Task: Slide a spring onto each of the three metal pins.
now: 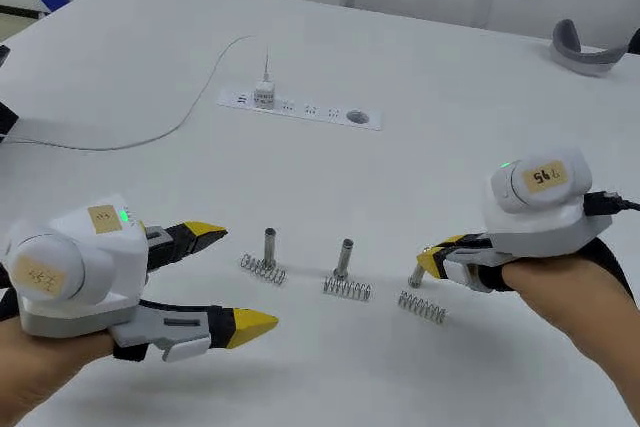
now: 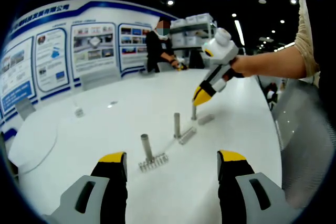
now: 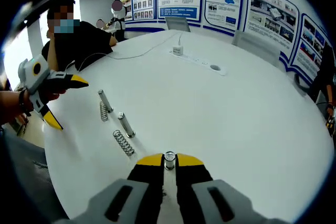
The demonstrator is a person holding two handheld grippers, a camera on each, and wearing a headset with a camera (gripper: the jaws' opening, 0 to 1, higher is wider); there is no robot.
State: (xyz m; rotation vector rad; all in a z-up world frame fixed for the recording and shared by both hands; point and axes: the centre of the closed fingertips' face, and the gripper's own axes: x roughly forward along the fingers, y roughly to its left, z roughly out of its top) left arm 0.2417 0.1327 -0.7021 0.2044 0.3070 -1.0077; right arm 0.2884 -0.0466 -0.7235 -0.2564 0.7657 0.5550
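The three metal pins stand upright in a row across the white table (image 1: 420, 167), and none carries a spring yet. A spring lies flat just on the near side of each one: left pin (image 1: 269, 244) with left spring (image 1: 263, 268), middle pin (image 1: 344, 257) with middle spring (image 1: 347, 288), right pin (image 1: 416, 275) with right spring (image 1: 422, 307). Each spring's long axis runs roughly left to right along the tabletop, square to the vertical pins. I judge that any spring must be lifted and tipped on end before it can drop over a pin.

The right gripper (image 1: 432, 259) comes in from the right with its yellow tips drawn narrow around the top of the right pin, which shows between them in the right gripper view (image 3: 169, 157). It appears to be pinching the pin and carries no spring. The right spring is just beside and nearer than those tips.

The left gripper (image 1: 228, 279) hovers near-left with its jaws spread wide and empty. It points toward the left pin and left spring, which are the pair closest to it.

A power strip (image 1: 300, 107) lies farther back on the table.
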